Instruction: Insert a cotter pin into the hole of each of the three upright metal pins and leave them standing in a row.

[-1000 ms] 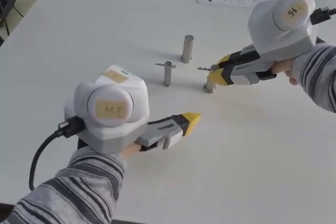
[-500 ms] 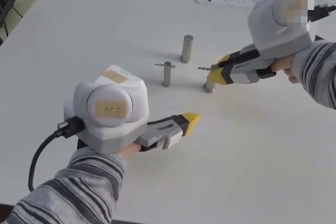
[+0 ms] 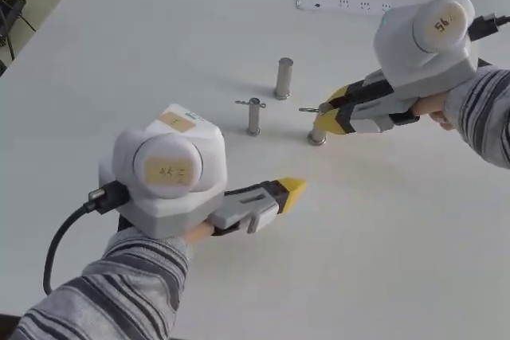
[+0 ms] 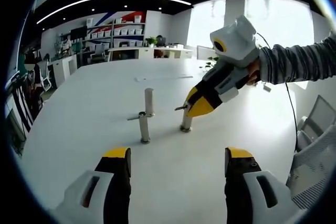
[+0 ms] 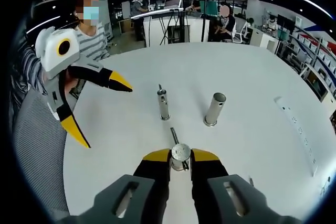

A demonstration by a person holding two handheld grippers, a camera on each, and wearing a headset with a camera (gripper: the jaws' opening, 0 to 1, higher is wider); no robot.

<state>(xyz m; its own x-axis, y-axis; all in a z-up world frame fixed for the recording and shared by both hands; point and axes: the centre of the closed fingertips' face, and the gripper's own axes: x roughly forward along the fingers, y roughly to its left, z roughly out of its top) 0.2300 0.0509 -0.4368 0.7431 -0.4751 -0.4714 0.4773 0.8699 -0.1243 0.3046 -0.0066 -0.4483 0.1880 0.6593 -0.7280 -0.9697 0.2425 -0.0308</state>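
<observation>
Three upright metal pins stand on the white table. The far pin [image 3: 283,77] [image 5: 214,108] [image 4: 149,101] has nothing through it. The middle pin [image 3: 254,115] [image 5: 164,104] [image 4: 143,127] carries a cotter pin across its top. My right gripper [image 3: 327,114] [image 5: 180,160] [image 4: 197,107] is at the top of the near pin [image 3: 317,133] [image 5: 180,152] [image 4: 186,123], shut on a cotter pin [image 3: 307,108] [image 5: 173,135] whose tip sticks out of the pin's far side. My left gripper [image 3: 290,186] [image 4: 178,161] [image 5: 104,114] hovers open and empty, short of the pins.
A white power strip [image 3: 343,3] [image 5: 296,129] lies near the table's far edge. Bare tabletop [image 3: 382,220] spreads around the pins. A cable [image 3: 60,232] trails from the left gripper. People sit at desks in the background of the right gripper view.
</observation>
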